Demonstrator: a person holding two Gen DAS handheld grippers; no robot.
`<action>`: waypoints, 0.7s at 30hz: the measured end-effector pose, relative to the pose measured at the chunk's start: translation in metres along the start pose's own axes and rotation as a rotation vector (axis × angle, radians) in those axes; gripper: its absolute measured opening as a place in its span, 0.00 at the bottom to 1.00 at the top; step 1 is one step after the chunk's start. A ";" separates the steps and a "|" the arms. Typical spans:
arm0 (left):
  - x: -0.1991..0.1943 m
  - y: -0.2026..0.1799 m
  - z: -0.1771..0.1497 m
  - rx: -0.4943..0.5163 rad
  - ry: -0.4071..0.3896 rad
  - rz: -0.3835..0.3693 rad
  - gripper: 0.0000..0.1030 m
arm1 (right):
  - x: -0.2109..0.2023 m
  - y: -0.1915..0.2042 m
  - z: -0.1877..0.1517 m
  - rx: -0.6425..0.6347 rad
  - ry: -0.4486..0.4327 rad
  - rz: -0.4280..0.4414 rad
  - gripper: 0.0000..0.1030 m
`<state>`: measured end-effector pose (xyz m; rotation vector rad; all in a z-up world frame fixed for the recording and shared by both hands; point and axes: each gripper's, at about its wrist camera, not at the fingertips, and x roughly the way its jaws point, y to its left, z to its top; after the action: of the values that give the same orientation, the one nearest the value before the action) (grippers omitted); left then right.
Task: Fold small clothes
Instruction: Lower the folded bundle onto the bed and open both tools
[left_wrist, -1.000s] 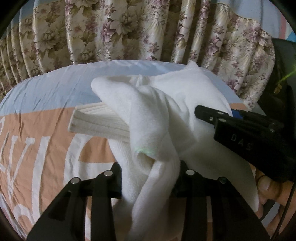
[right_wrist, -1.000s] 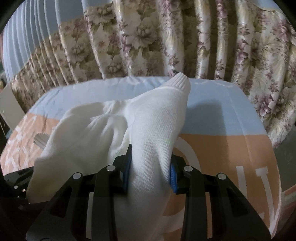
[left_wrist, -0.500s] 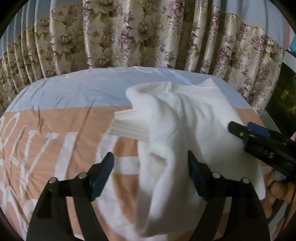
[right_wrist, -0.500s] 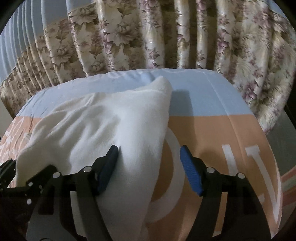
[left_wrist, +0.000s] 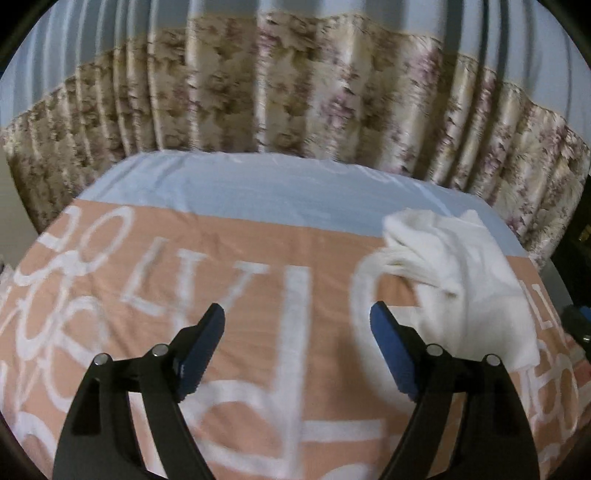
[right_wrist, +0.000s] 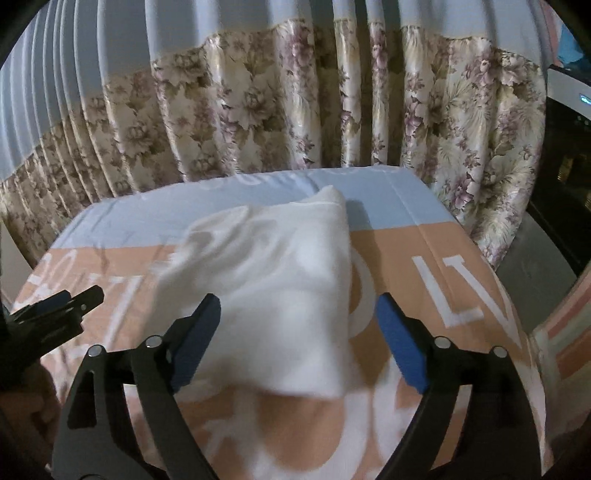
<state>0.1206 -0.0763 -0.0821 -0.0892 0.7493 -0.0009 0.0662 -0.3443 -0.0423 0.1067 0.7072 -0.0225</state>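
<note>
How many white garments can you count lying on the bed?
1: a white garment lies folded on the bed, just ahead of the open right tongs. More could be hidden beneath it.

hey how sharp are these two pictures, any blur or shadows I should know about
Left wrist view: heavy motion blur smears the curtain and the white garment. Right wrist view: curtain sharper, garment softly blurred, casting a dark shadow onto the bedsheet. Both show fisheye curvature and dim indoor light.

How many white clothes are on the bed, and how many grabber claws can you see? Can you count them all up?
White clothes: 1, lying folded on the bedsheet
Grabber claws: 2, the left gripper and the right gripper, both open
Total: 3
</note>
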 end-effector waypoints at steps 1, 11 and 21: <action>-0.007 0.010 0.000 0.000 -0.011 0.007 0.79 | -0.008 0.007 -0.002 0.004 -0.009 0.006 0.86; -0.063 0.073 -0.003 0.028 -0.061 0.049 0.81 | -0.063 0.089 -0.004 -0.046 -0.056 0.028 0.92; -0.086 0.107 -0.015 -0.009 -0.075 0.054 0.86 | -0.095 0.126 -0.010 -0.060 -0.090 0.043 0.93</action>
<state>0.0441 0.0314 -0.0435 -0.0776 0.6764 0.0569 -0.0054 -0.2194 0.0227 0.0626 0.6152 0.0350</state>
